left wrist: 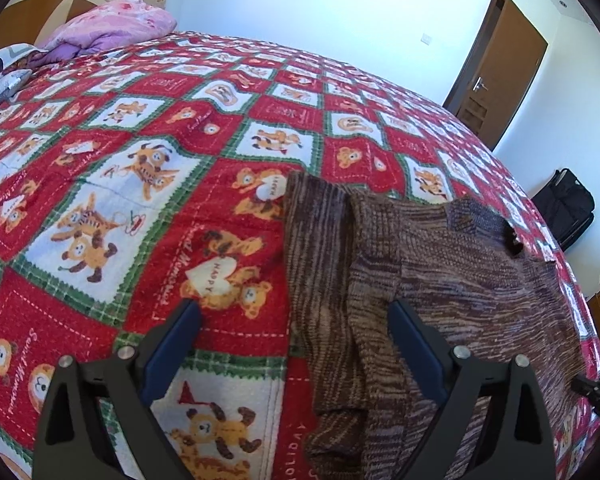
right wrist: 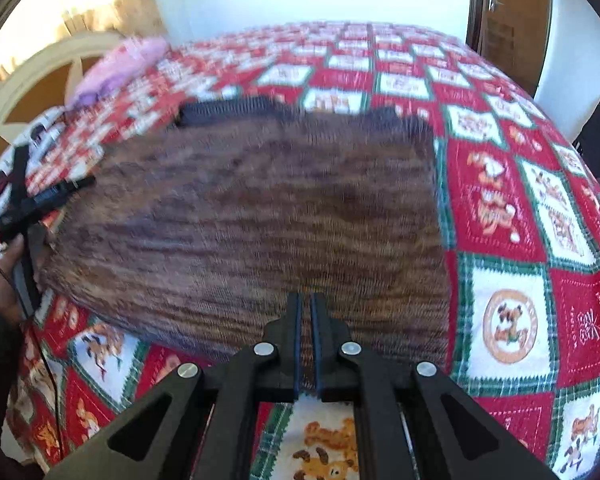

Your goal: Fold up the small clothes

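A small brown striped knit sweater (left wrist: 440,264) lies flat on the red teddy-bear bedspread (left wrist: 140,200). One sleeve (left wrist: 320,280) is folded along its left side. My left gripper (left wrist: 296,312) is open, its jaws wide, just above the folded sleeve and the sweater's near edge. In the right wrist view the sweater (right wrist: 260,208) fills the middle, blurred. My right gripper (right wrist: 307,300) is shut on the sweater's near edge, with knit between the jaws. The left gripper (right wrist: 32,208) shows at the sweater's far left side, held by a hand.
Pink and purple bedding (left wrist: 112,24) is piled at the headboard. A brown door (left wrist: 500,68) and a black bag (left wrist: 568,204) stand beyond the bed's far side. The bedspread (right wrist: 520,240) extends to the sweater's right.
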Tool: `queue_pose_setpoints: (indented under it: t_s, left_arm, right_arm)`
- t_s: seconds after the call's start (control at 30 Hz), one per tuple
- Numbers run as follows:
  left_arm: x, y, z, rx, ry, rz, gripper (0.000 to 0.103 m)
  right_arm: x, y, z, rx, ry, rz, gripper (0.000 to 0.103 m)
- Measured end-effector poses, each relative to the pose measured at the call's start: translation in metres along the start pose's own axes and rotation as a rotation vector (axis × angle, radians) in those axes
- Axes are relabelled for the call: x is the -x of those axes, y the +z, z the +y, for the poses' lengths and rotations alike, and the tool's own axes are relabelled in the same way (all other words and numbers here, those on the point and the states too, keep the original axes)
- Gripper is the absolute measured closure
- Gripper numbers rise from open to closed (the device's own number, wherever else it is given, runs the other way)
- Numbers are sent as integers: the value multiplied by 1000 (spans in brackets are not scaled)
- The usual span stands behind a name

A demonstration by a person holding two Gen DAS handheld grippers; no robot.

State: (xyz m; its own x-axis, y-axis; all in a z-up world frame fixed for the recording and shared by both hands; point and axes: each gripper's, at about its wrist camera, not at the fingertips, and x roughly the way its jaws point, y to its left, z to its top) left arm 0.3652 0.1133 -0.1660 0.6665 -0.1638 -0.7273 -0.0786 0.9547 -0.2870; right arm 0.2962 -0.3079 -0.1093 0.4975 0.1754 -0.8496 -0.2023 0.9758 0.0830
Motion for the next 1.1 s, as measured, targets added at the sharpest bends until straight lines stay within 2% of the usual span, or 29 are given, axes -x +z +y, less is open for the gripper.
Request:
queue_pose_setpoints:
  t_s: [0.07,0.17,0.27,0.3,0.33,0.37,0.4,0.43,0.47,0.5,0.53,0.6,0.63,0.67,0.77,0.9,0.93,1.0,1.1]
  left_arm:
    - [1,0,2,10,-12,-3,6]
    - [1,0,3,15,-20,-5,6]
    - [1,0,3,18,-25,-6,6]
    - [1,0,4,20,-27,-6,6]
    - [1,0,4,21,-28,-6,6]
    - [1,0,4,21,-29,-6,6]
    - [2,0,4,21,-29,-6,6]
    - [2,0,4,20,-29,-6,6]
    - [2,0,4,21,-30,-7,6]
    - [2,0,4,22,-32,-7,6]
    - [2,0,5,25,-36,-8,6]
    - [3,0,6,29,-42,-9,6]
    - [3,0,6,31,-46,-10,6]
    - [3,0,6,33,-50,-11,6]
    - [3,0,7,36,-52,-11,6]
    - [1,2,4,21,-50,5,6]
    - [0,3,3,6,-51,19,6]
    - [0,5,0,-14,-58,49,6]
    - [4,7,1,-18,-108,91,6]
  right_arm:
    - [-3,-1,-2,9,-35,11,99]
    - [2,-4,-7,34,-43,-34,99]
    - [13,-4,-16,33,41,-125,99]
    - [18,-4,-17,47,98,-171,99]
    - [20,-3,-17,49,111,-181,96]
    - [21,-3,-14,60,111,-179,78]
    - [22,-1,-10,79,132,-185,66]
    - [24,0,-7,89,142,-192,59]
    - [27,0,-5,92,159,-211,58]
    - [29,2,-4,92,215,-228,58]
    - [31,3,-6,81,223,-240,58]
    - [36,5,-8,81,165,-283,32]
    - [38,5,-8,75,138,-296,5]
    - [41,6,-8,77,127,-322,1]
    - [44,11,3,115,126,-324,1]
    - [50,15,37,177,185,-330,1]
    - [50,16,47,181,209,-319,1]
    - [44,20,67,176,346,-260,1]
    - [34,20,106,248,399,-236,1]
